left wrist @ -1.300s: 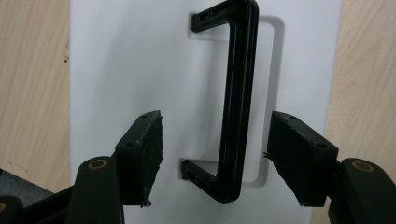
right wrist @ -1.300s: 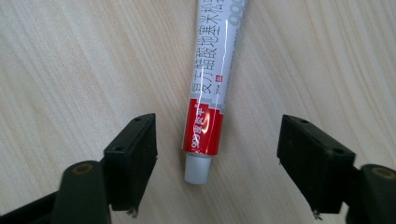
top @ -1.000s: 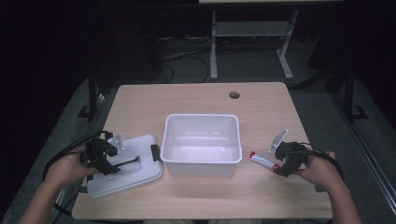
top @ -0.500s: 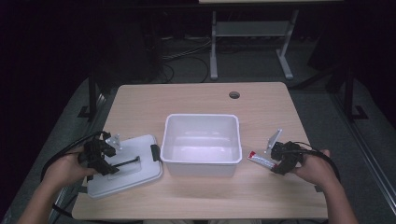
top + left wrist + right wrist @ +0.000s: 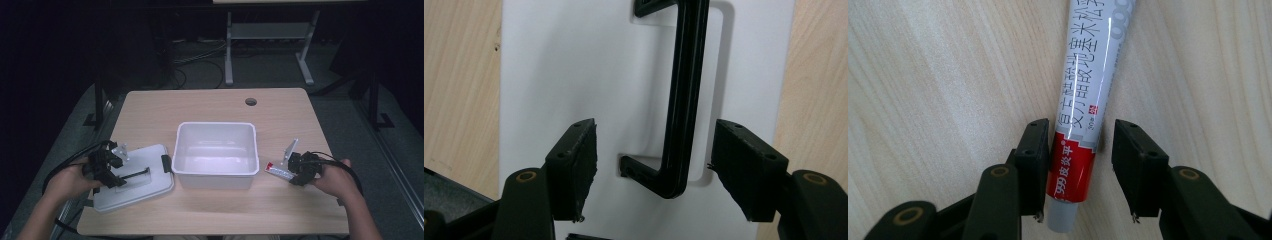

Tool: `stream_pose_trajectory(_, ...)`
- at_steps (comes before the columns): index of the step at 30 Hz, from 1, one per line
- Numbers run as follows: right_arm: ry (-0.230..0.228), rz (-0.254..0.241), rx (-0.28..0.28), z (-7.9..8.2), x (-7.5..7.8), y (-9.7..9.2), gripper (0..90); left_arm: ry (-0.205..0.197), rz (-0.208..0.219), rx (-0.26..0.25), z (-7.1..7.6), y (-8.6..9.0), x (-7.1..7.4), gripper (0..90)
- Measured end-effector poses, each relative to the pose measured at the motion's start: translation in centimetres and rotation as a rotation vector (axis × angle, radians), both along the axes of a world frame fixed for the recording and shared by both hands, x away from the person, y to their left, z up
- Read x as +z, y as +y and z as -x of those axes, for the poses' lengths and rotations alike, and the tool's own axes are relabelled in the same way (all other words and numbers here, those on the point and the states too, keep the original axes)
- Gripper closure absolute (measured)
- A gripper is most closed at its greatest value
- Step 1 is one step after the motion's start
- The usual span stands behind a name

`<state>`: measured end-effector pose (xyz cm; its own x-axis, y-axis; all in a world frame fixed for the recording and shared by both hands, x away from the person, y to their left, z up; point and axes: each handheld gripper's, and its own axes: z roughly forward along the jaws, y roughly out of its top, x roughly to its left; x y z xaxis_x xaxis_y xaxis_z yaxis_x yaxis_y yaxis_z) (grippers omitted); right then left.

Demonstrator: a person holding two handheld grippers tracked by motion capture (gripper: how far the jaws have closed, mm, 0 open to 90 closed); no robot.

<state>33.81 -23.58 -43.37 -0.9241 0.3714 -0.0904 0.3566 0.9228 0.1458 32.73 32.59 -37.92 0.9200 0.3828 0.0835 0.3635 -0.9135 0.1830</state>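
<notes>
The tube [image 5: 1087, 107] of ointment, white with a red band near its grey cap, lies flat on the wooden table [image 5: 210, 107], just right of the white bin [image 5: 215, 154] and near the table's right edge. The right gripper [image 5: 1080, 160] has its 2 jaws on either side of the tube's red end. In the right gripper view the left jaw touches the tube's side, while a thin strip of bare table shows between the tube and the right jaw, so the pads do not yet clamp it. These jaws have just been closing in on the tube, which sits between them.

The left gripper [image 5: 654, 170] hangs over the grey lid [image 5: 131, 177], which lies flat on the table left of the bin. Its jaws stand wide apart, one on each side of the lid's black handle [image 5: 681, 100], touching neither the handle nor each other; it grips nothing.

The high view gives the layout: lid at left, bin in the middle, tube [image 5: 279, 171] at right with its flat tail pointing toward the bin, and a hand behind each gripper. The gripper views add what that view blurs: the printed characters on the tube, and the gap around the handle, whose bent end sits in a recess of the lid.
</notes>
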Motion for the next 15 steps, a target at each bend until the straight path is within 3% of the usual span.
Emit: stream_pose_trajectory(15,0.015,0.024,0.015,-0.28,-0.11,0.22,63.7,0.004,0.004,0.007,0.09,0.36,-0.06,34.2)
